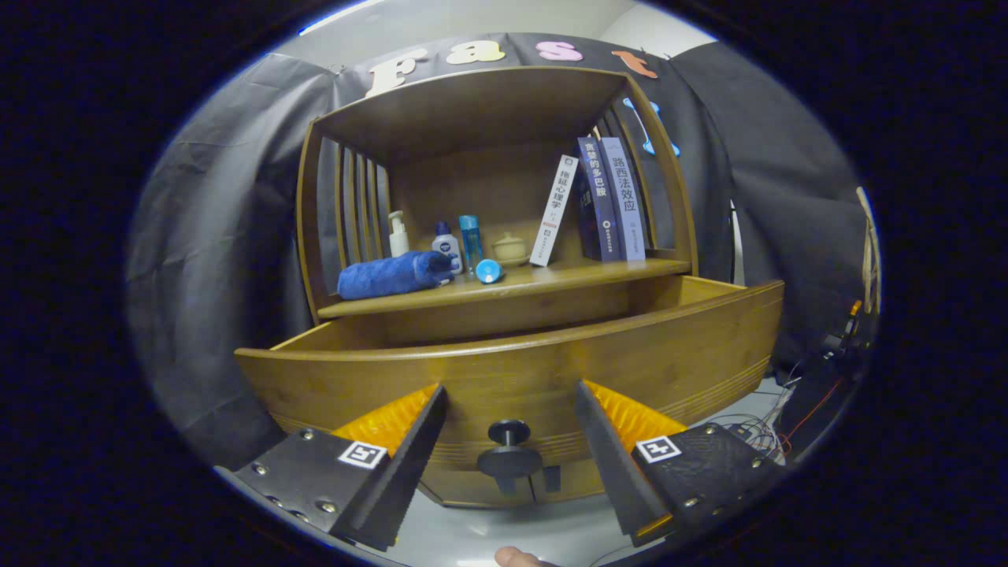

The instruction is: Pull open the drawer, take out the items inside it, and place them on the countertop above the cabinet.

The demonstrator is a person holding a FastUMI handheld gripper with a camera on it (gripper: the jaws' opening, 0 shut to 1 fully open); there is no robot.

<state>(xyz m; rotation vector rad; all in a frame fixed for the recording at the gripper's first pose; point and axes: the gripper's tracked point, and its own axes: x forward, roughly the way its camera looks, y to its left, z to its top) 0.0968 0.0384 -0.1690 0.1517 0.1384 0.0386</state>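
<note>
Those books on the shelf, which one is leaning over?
The white book, left of the two dark blue books, which stand upright; it tilts with its top toward them. The tool is open, its fingers either side of the drawer knob.

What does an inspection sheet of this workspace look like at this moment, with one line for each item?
Surface: countertop above the drawer, wooden, already carrying things.
Job's things: drawer is pulled out; its inside is hidden behind the front panel. Its knob lies between the fingers, untouched.
Clutter: rolled blue towel, pump bottle, two small bottles, a blue cap, a small lidded jar, three books, one of them leaning.
Grippers: hand-held gripper open, fingers on either side of the knob.
Cables: loose wires on the floor, right of the cabinet.
Surroundings: black cloth wall; a fingertip below the gripper.
</note>
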